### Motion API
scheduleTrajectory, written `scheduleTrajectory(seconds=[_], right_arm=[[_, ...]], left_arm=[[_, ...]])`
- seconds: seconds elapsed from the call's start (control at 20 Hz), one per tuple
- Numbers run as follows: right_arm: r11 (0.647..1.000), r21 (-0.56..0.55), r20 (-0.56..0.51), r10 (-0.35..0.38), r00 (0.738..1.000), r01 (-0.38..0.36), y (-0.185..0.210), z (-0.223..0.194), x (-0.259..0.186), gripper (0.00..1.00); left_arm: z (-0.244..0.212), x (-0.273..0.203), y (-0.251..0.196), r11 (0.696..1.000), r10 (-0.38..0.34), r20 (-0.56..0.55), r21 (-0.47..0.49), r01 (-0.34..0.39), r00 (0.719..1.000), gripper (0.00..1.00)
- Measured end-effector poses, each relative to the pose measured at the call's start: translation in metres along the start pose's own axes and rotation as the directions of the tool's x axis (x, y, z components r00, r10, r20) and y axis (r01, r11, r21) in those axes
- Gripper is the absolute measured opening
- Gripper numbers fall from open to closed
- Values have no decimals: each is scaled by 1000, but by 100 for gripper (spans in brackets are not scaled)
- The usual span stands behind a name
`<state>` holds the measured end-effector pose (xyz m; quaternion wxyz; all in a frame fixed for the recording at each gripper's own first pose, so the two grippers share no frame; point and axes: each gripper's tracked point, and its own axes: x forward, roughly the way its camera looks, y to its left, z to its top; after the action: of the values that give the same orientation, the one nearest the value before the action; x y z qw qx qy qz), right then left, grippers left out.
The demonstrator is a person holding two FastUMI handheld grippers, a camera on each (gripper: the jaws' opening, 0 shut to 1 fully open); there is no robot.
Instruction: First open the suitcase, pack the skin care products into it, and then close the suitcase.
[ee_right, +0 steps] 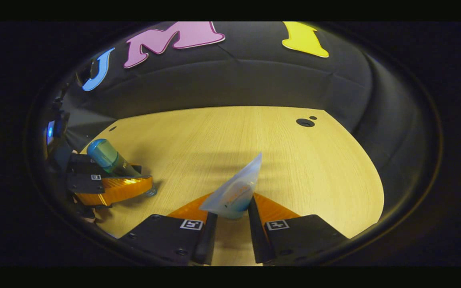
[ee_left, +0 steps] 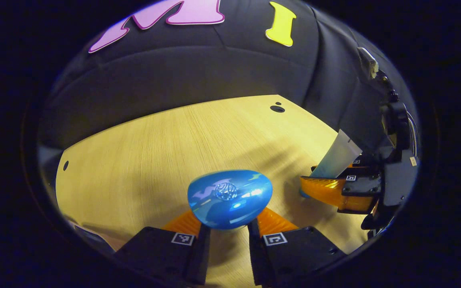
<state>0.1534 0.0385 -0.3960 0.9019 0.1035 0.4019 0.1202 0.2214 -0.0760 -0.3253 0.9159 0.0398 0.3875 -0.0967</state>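
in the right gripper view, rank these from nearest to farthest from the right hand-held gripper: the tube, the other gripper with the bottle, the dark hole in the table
1. Tube: held between the right hand-held gripper fingers, centre bottom.
2. Left hand-held gripper with the blue-capped bottle: off to the left, over the table's near part.
3. Dark hole: far right, near the table's back edge.

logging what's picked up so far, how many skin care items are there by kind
Bottle with blue cap: 1, held in the left gripper
Squeeze tube: 1, held in the right gripper
Total: 2, both above the wooden table
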Motion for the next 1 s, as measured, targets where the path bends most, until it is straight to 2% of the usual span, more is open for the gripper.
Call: scheduleTrajectory(seconds=[0.2, 0.4, 0.55, 0.65, 0.75, 0.8, 0.85, 1.0], right_arm=[[998, -43, 58, 43, 997, -41, 11, 26, -39, 42], [992, -92, 140, 102, 985, -90, 33, 53, -83, 42], [988, -102, 197, 135, 971, -116, 55, 70, -108, 42], [985, -103, 226, 158, 961, -137, 73, 77, -123, 42], [982, -121, 252, 173, 952, -147, 92, 81, -136, 42], [980, -134, 260, 179, 949, -148, 101, 80, -141, 42], [978, -148, 262, 185, 947, -150, 110, 77, -145, 41], [971, -173, 269, 208, 940, -165, 144, 68, -158, 42]], left_arm=[[17, -33, 7, 998, -27, 23, 65, 25, 999, 46], [31, -104, 27, 998, -58, 40, 31, 57, 998, 46], [21, -154, 62, 1000, -20, -12, 24, 20, 1000, 46], [-7, -187, 93, 999, 35, -105, 34, -31, 994, 46], [-44, -214, 125, 996, 92, -217, 32, -87, 972, 46], [-66, -225, 141, 994, 108, -273, 21, -106, 956, 43], [-89, -234, 153, 992, 117, -329, -1, -124, 937, 46], [-163, -245, 180, 989, 84, -528, -62, -137, 845, 47]])
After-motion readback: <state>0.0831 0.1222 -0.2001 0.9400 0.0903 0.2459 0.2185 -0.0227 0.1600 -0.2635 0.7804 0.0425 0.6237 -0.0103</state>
